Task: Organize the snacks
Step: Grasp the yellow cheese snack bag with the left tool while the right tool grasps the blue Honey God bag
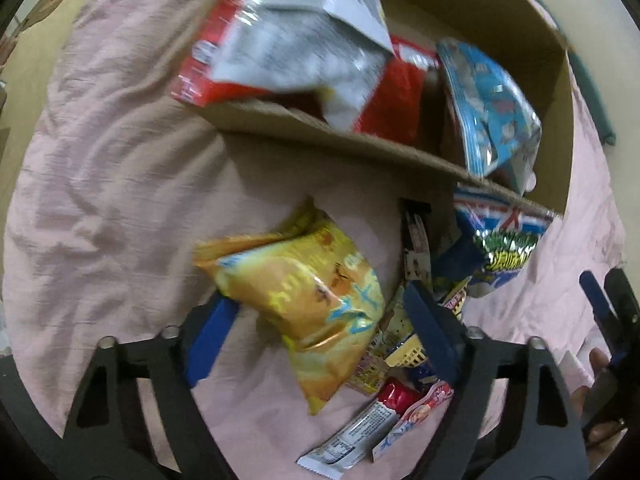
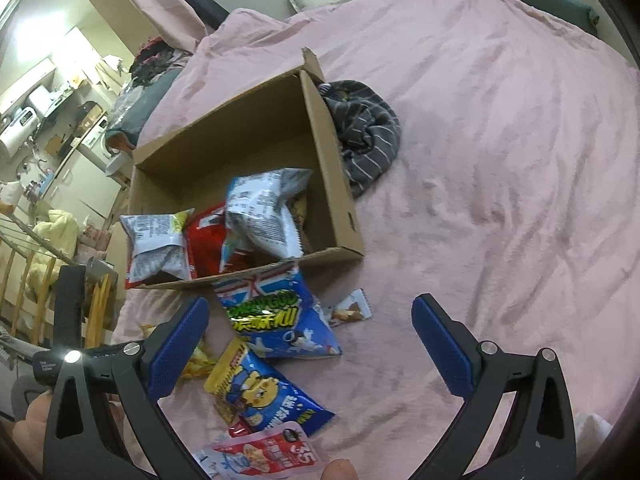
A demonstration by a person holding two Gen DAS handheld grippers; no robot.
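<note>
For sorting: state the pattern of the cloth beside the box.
Dark grey with thin pale stripes; right wrist view.

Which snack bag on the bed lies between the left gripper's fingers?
The yellow bag lies between the open left gripper fingers; the other loose packets lie further right.

Cardboard box [image 2: 328,184], upper centre: matt brown, raw corrugated edges. Pink bedspread [image 2: 500,160] filling the right side: soft cloth, matt, creased. Yellow snack bag [image 1: 316,300], centre of left wrist view: glossy crinkled film with glare. Blue snack bag [image 2: 280,320], lower centre: shiny foil-like plastic. Striped grey garment [image 2: 364,132] beside box: knitted cloth. Gripper finger pads [image 2: 444,344]: matt blue, finely textured; frames black plastic, metal pins.
</note>
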